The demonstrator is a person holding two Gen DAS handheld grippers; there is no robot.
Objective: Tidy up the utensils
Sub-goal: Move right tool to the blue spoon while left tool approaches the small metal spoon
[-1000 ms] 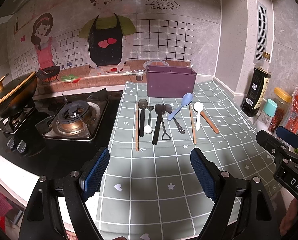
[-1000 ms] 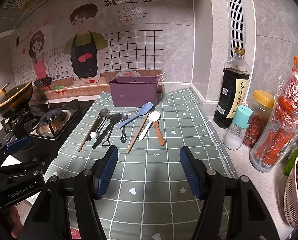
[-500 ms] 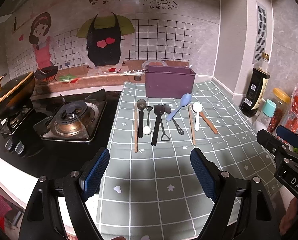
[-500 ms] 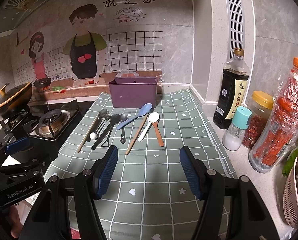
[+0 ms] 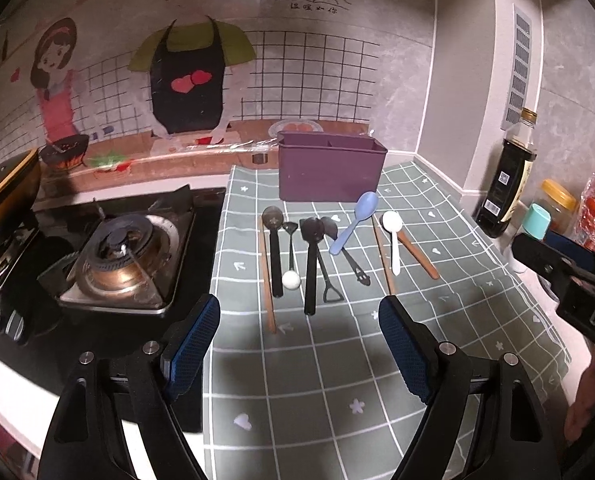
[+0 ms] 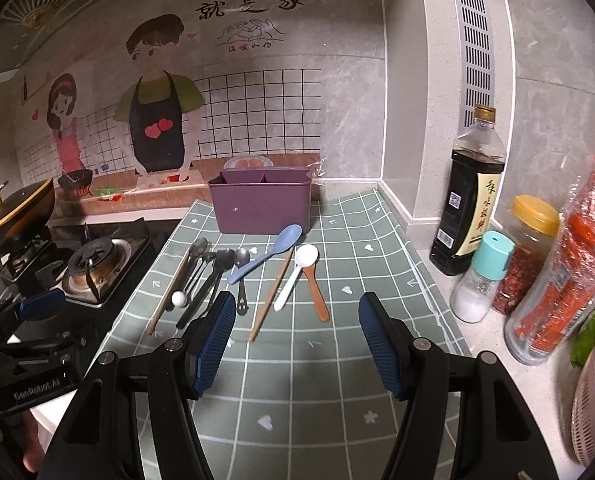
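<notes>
- Both tongs spread and empty: left gripper (image 5: 299, 330) and right gripper (image 6: 293, 326) hover above the checked mat (image 6: 329, 384), short of the row, likely lining up a first pick.
- Utensils lie side by side, handles toward the grippers, easy to pinch: blue spoon (image 6: 267, 254), white spoon (image 6: 297, 276), black spatula (image 5: 310, 264).
- Purple caddy (image 6: 261, 208) stands just behind the row, apparently empty; nothing sorted yet.

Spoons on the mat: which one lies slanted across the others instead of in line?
The blue spoon. Its bowl points toward the purple bin, its handle angling left, while the white spoon lies straight.
</notes>
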